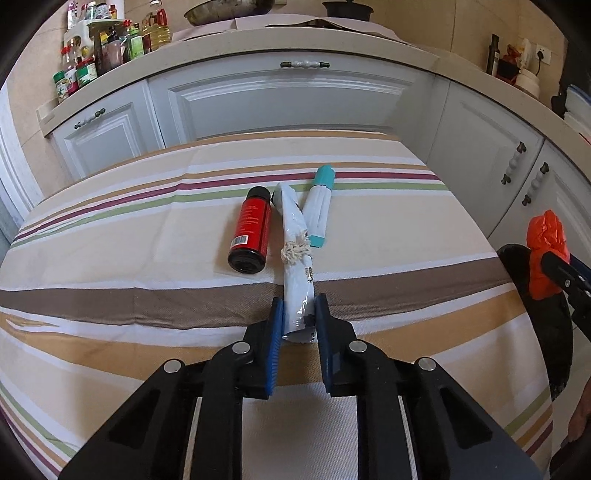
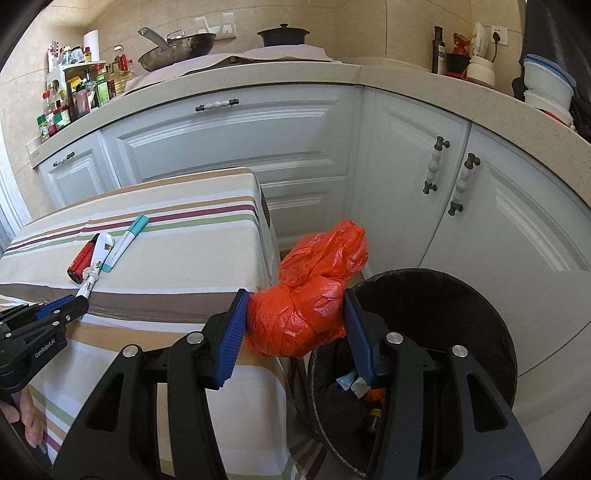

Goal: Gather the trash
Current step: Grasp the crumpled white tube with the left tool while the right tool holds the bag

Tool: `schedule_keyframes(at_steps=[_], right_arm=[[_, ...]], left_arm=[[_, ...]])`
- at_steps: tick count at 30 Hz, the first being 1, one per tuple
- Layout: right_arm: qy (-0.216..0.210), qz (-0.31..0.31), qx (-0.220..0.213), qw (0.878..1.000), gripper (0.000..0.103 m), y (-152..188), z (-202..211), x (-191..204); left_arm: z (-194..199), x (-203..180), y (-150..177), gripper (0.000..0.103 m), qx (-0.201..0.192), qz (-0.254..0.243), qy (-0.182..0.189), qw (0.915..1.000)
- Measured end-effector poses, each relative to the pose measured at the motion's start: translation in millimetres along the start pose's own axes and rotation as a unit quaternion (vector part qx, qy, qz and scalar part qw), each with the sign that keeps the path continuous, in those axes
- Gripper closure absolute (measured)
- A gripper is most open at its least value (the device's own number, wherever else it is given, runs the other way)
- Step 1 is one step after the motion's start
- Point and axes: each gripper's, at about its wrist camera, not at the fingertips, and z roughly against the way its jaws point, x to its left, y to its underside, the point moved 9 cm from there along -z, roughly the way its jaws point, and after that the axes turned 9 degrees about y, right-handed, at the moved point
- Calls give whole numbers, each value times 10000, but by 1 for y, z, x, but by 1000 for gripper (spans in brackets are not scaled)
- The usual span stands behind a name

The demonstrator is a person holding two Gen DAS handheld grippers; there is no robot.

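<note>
A long white wrapper (image 1: 295, 229) with a knotted string lies on the striped tablecloth (image 1: 129, 240), between a red bottle (image 1: 251, 230) and a white, teal-capped pen (image 1: 319, 206). My left gripper (image 1: 299, 314) is shut on the wrapper's near end, its blue pads pressing both sides; from the right wrist view the left gripper (image 2: 83, 295) pinches the same wrapper (image 2: 96, 258). My right gripper (image 2: 295, 299) is shut on a crumpled orange plastic bag (image 2: 321, 254), held beside the table's corner at the rim of the black bin (image 2: 461, 288). The bin holds several scraps.
White cabinet doors (image 1: 288, 99) and a beige counter (image 2: 258, 77) curve behind the table. Condiment bottles (image 1: 92, 59), a wok (image 2: 177, 48) and a black pot (image 2: 282, 35) sit on the counter. The bin stands on the floor right of the table. A hand (image 2: 26, 417) holds the left gripper.
</note>
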Motion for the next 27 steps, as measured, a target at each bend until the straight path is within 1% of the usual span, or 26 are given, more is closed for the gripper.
schedule_keyframes(at_steps=[6, 13, 19, 27], right_arm=[[23, 3, -16, 10000, 54, 2, 6, -1], [59, -17, -122, 9999, 54, 3, 23, -5], [135, -84, -231, 9996, 54, 4, 41, -16], [300, -218, -349, 9987, 54, 8, 63, -40]], left_arm=[[11, -2, 1, 85, -165, -21, -22, 9999], [38, -9, 1, 85, -417, -40, 85, 9991], [65, -26, 1, 85, -673, -195, 175, 9974], [89, -53, -2, 85, -934, -404, 350, 9942]])
